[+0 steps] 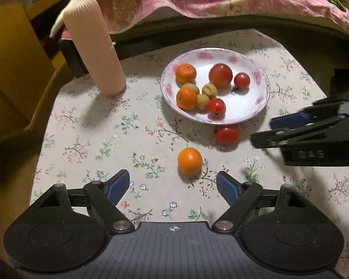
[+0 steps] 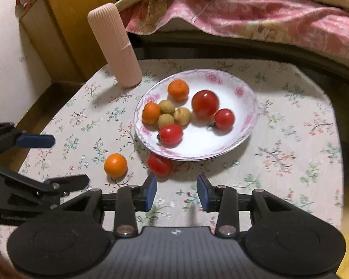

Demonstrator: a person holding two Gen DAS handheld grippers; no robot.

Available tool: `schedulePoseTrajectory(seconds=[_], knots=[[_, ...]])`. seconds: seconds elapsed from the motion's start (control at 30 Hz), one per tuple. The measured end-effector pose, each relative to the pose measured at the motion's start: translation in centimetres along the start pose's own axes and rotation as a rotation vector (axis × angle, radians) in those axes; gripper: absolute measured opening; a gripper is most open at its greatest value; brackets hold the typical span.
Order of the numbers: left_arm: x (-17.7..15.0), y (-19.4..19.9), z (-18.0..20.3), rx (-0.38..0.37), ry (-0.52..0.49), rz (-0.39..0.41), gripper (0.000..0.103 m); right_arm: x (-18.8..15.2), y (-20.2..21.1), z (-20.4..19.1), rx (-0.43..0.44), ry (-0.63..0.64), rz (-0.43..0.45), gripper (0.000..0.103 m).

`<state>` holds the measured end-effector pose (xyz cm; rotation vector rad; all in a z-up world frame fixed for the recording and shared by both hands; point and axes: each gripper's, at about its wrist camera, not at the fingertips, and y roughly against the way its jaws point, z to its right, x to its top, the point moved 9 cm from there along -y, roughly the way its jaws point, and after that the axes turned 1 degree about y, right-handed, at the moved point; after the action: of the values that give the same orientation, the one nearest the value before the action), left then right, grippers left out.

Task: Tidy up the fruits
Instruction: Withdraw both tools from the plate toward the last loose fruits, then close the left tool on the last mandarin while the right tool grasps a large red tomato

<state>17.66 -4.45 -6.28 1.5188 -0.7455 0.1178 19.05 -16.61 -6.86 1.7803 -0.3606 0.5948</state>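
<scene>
Both sets of jaws are released and grasp nothing: the left gripper point(image 1: 173, 187) gapes wide just short of the loose orange point(image 1: 189, 161), and the right gripper point(image 2: 176, 191) stands narrowly parted near the stray tomato point(image 2: 159, 164) at the plate point(image 2: 249, 102) edge. Eight fruits already sit on the plate; these two remain on the desk point(image 2: 290, 174), so the job looks nearly finished

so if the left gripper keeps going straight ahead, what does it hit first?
Probably the loose orange on the tablecloth: it lies just ahead of the open left gripper, slightly right of centre, before the plate. Depth is uncertain.
</scene>
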Motion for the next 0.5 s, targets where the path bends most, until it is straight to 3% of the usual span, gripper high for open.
schedulePoseTrajectory(seconds=[0.27, 0.5], knots=[[-0.5, -0.9, 0.1, -0.021, -0.004, -0.029, 0.086, 0.2, -3.8, -1.5, 0.01, 0.028, -0.037, 0.038], [-0.8, -1.8, 0.6, -0.036, -0.01, -0.049, 0.087, 0.9, -5.8, -2.0, -0.006, 0.056, -0.001, 0.038]])
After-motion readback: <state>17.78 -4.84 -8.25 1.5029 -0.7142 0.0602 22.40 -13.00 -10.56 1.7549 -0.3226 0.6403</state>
